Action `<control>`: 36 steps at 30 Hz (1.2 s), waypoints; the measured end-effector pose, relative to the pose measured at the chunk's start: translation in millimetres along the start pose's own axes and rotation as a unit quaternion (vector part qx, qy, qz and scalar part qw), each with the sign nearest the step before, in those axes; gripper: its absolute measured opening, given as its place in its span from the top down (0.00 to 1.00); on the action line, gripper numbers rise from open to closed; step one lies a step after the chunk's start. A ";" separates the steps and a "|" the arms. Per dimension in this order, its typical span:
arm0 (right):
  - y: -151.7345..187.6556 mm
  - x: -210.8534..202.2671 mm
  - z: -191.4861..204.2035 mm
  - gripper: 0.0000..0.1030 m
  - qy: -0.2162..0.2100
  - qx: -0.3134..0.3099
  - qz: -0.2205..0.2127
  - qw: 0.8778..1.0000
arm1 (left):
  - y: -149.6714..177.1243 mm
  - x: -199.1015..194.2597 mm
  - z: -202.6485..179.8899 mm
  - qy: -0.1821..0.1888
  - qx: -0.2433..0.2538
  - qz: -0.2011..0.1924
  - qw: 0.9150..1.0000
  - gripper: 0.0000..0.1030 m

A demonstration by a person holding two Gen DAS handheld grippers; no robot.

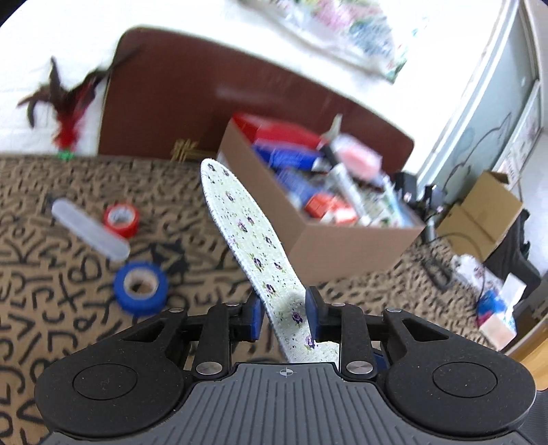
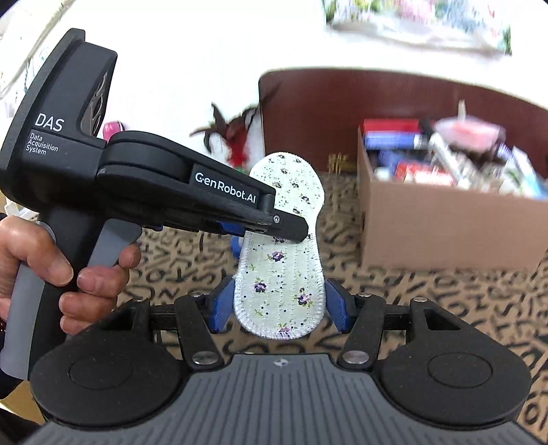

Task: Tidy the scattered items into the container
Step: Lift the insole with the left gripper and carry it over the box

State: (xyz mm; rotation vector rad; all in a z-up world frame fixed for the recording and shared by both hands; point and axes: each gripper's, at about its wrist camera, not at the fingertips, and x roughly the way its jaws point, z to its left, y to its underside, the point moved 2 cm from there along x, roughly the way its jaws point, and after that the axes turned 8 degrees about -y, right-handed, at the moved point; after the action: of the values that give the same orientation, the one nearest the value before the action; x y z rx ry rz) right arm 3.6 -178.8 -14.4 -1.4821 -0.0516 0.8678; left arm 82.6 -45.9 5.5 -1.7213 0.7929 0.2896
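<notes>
Only the right wrist view shows the left gripper (image 2: 291, 232) clamped on the insole (image 2: 281, 274), whose heel lies between the right gripper's (image 2: 279, 304) open fingers (image 2: 222, 301). Left view: blue tape (image 1: 140, 287), red tape (image 1: 121, 219) beside the full cardboard box (image 1: 342, 246).

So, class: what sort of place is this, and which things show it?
Probably a home bedroom: a patterned bedspread, a dark headboard against a white wall, and a floral pillow beyond.
</notes>
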 end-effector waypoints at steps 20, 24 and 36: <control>-103.4 -22.1 -71.5 0.40 0.096 -0.057 -0.109 0.988 | -124.0 49.8 -88.8 0.059 0.031 -0.082 0.994 0.64; -124.7 -14.8 -100.0 0.40 0.114 -0.066 -0.115 0.985 | -144.0 82.7 -101.3 0.060 0.036 -0.081 0.994 0.62; -137.3 49.0 -179.2 0.56 0.125 -0.072 -0.065 0.987 | -156.5 184.2 -100.7 0.046 0.036 -0.032 0.998 0.64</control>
State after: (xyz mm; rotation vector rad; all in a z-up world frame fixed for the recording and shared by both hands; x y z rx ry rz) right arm 197.6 -282.7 56.0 -1.6946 -0.0242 0.5787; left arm 298.2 -187.5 50.5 -1.6971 0.8038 0.1373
